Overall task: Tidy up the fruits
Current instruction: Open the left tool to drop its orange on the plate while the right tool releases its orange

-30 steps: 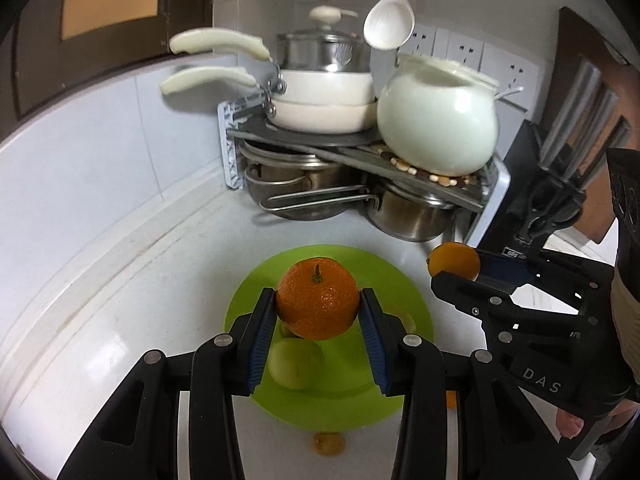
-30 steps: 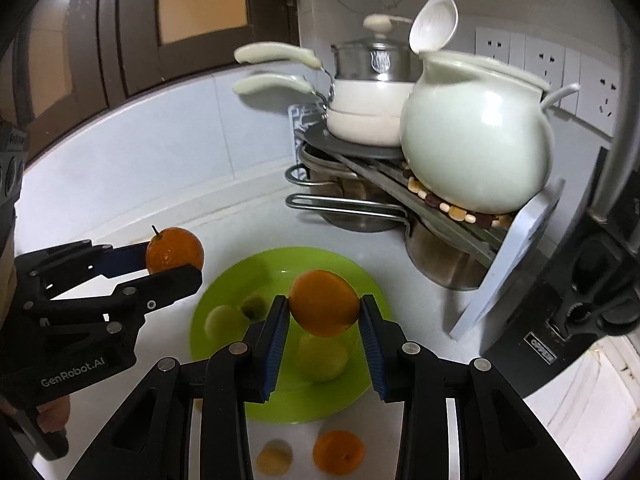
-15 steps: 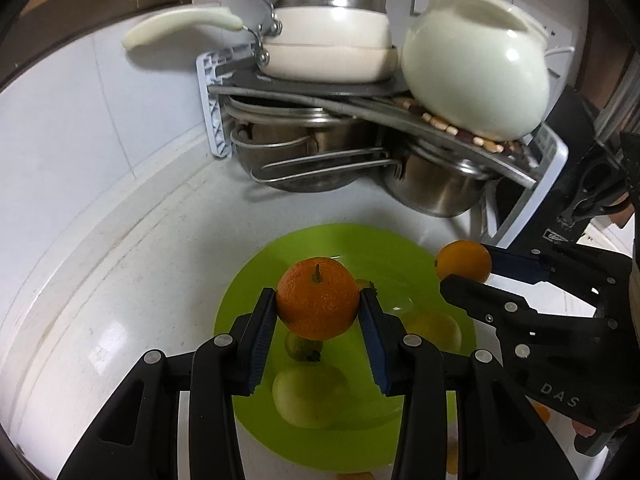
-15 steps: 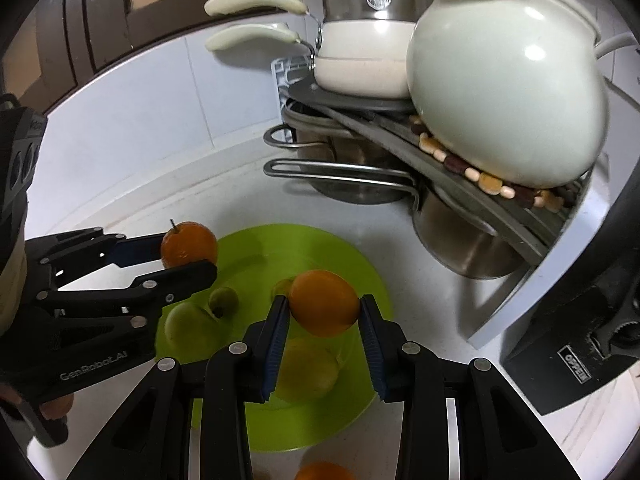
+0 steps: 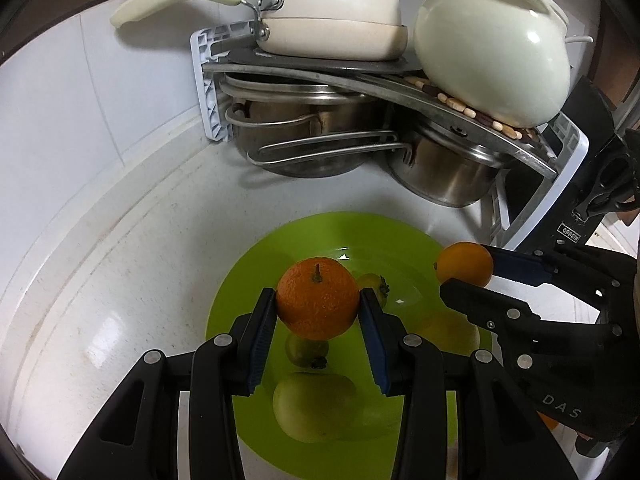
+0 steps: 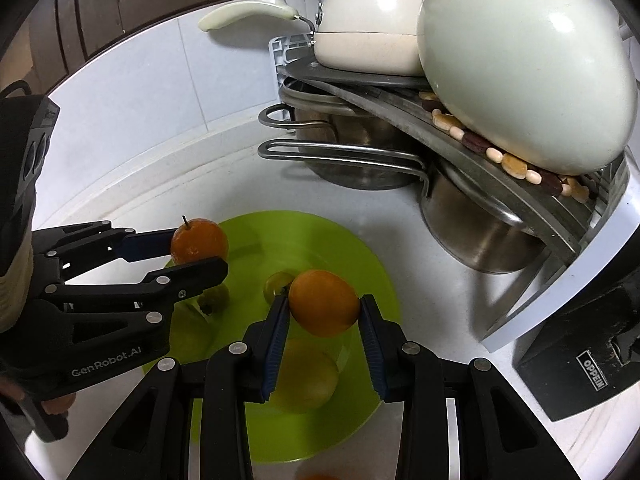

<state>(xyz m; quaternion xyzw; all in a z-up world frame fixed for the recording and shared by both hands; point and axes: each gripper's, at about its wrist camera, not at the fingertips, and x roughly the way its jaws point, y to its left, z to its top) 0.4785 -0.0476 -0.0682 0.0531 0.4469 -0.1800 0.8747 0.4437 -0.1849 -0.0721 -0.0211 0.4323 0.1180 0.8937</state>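
Here the left black two-finger gripper [image 5: 318,312] is clamping a stemmed, round orange tangerine [image 5: 317,298] between its blue pads, holding it above the round lime-green plastic plate [image 5: 256,256] on the white countertop [image 5: 120,280]. The right black gripper [image 6: 323,320] is gripping a smooth round orange [image 6: 323,303] over the plate's right half, just above a yellow-green pear [image 6: 306,376]. Another pale green pear [image 5: 314,406] is lying at the plate's near edge, with stacked steel pots [image 5: 320,148] standing far behind.

Stemmed orange [image 5: 317,298], stalk up, clamped between left fingers [image 5: 262,334]; smoother orange [image 6: 324,303] pinched between right fingers [image 6: 276,340], both above green plate [image 5: 248,272] holding pale yellow-green fruits [image 5: 314,406] beneath the fingertips.
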